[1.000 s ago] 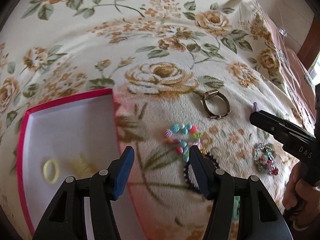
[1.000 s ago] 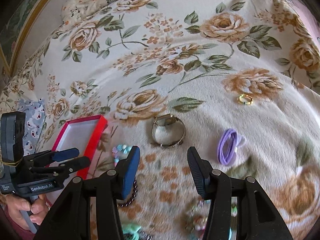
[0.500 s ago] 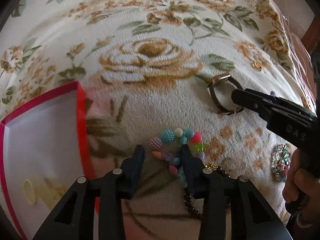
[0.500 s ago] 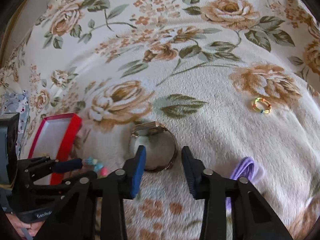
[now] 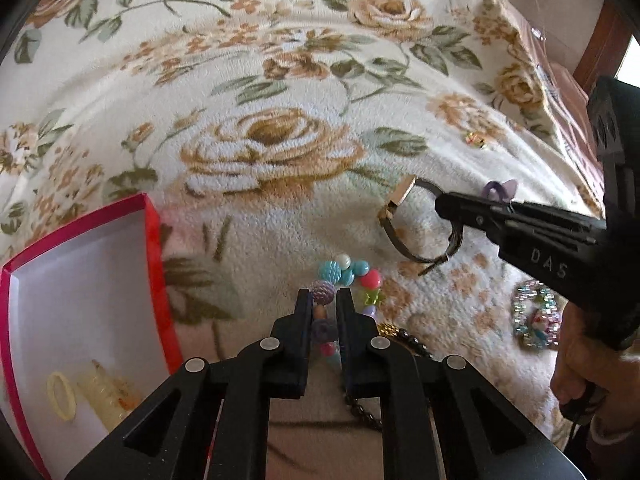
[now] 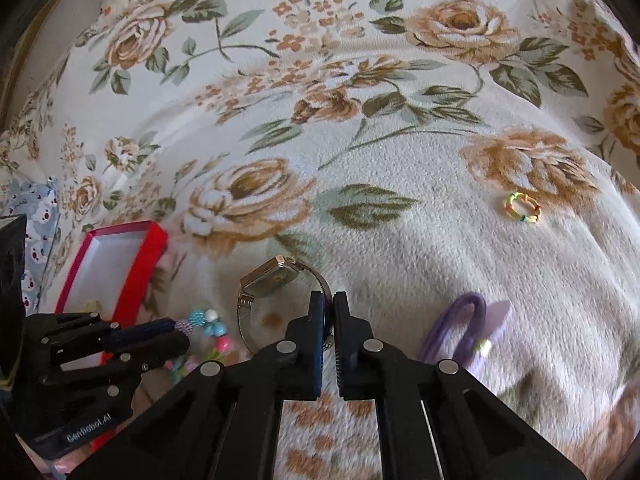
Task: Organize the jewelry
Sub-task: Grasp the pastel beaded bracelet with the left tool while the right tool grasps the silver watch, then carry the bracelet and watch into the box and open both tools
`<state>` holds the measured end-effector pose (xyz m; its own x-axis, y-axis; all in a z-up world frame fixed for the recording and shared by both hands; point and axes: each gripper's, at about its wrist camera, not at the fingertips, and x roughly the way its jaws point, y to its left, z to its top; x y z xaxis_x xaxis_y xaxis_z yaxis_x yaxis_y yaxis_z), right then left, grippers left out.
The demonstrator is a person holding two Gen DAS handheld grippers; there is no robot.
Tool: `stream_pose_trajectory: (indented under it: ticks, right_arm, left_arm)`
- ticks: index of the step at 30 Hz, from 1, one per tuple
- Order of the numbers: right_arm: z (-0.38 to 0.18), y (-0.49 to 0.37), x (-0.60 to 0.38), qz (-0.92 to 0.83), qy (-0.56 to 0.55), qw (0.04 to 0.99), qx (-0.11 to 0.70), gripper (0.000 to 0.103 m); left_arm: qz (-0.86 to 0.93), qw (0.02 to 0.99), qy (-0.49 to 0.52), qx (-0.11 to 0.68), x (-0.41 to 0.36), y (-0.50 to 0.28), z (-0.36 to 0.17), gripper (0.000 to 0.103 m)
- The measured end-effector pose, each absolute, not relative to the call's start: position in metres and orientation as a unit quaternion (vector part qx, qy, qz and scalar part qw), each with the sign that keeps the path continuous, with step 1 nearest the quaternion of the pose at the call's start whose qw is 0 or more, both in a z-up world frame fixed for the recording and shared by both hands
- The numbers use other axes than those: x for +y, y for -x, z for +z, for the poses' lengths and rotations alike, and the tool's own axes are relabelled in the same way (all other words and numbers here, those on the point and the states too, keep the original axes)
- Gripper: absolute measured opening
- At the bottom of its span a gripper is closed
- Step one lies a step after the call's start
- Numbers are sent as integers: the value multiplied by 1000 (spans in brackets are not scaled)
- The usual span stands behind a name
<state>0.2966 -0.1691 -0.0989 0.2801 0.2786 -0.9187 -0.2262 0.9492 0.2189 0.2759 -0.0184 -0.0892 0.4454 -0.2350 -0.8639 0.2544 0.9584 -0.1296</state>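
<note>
Surface: cream blanket [image 6: 400, 248] printed with tan roses and green leaves; your jewelry lies spread across it.
Left gripper [image 5: 325, 298]: your jaws have just been closing and now pinch the bead bracelet [image 5: 348, 276]; a lilac textured bead sits right at the tips.
Bracelet: chunky beads in turquoise, white, pink, green and lilac, strung past the tips and back between the fingers.
Right gripper [image 6: 329, 304]: your jaws have just been closing and are nearly together on the band of the watch [image 6: 276, 280].
Watch: square gold case, grey mesh band, tilted up off the blanket, left of your right fingertips.
Box [image 5: 154, 248]: red walls, white inside, left of your left fingers; pale pieces lie in it.
Scrunchie [image 6: 460, 332]: purple, right of your right fingers.
Ring [image 6: 522, 208]: yellow multicolour loop, far right beyond the tips.
</note>
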Motion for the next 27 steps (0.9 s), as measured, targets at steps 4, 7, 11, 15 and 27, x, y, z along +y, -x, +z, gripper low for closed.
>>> stream_pose_trajectory:
  ticks: [4, 7, 11, 15, 27]
  right_arm:
    - [-86, -286, -169, 165, -32, 803, 571, 4]
    - [-74, -277, -167, 175, -35, 806, 565, 4]
    - [-61, -266, -162, 185, -38, 808, 558, 4]
    - [-48, -255, -156, 200, -42, 808, 553, 4]
    - [-35, -223, -113, 244, -46, 799, 548, 4]
  left_arm:
    - [-148, 859, 2, 490, -8, -257, -71, 11]
    - [-149, 864, 14, 480, 1, -241, -56, 11]
    - [-155, 873, 30, 462, 12, -221, -35, 11]
    - [-158, 882, 41, 442, 26, -198, -14, 11]
    - [-119, 895, 74, 423, 82, -141, 6, 11]
